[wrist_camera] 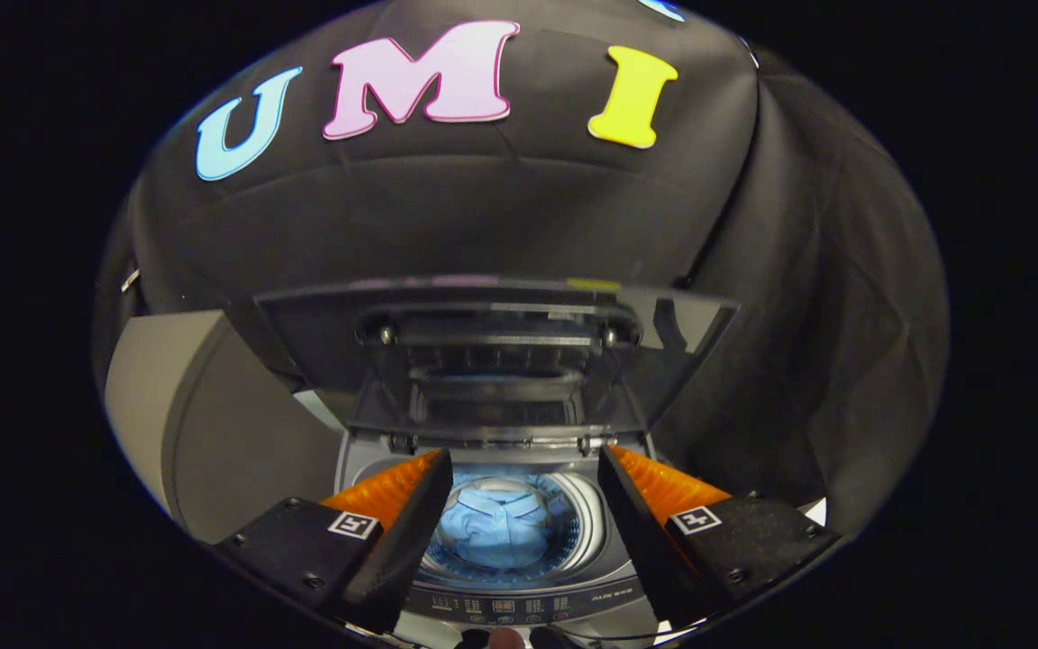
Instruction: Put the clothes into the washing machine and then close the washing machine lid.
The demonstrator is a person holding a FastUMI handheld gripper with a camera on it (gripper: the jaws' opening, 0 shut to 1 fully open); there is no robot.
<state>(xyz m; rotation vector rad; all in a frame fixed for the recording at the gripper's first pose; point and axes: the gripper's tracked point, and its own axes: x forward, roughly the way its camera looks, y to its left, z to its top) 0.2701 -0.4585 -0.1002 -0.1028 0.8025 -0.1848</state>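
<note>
Gripper (523, 469): square-tagged, screwed finger mounts

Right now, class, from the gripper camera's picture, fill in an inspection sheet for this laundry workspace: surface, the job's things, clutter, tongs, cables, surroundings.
Surface: washing machine top with control panel, just below the tongs.
Job's things: blue shirt lies inside the drum; the lid stands raised behind the opening, not yet closed.
Clutter: nothing seen.
Tongs: tongs open, holding nothing, fingers spread either side of the drum opening, above it.
Cables: nothing seen.
Surroundings: black cloth wall behind the machine; a pale panel beside it.
</note>
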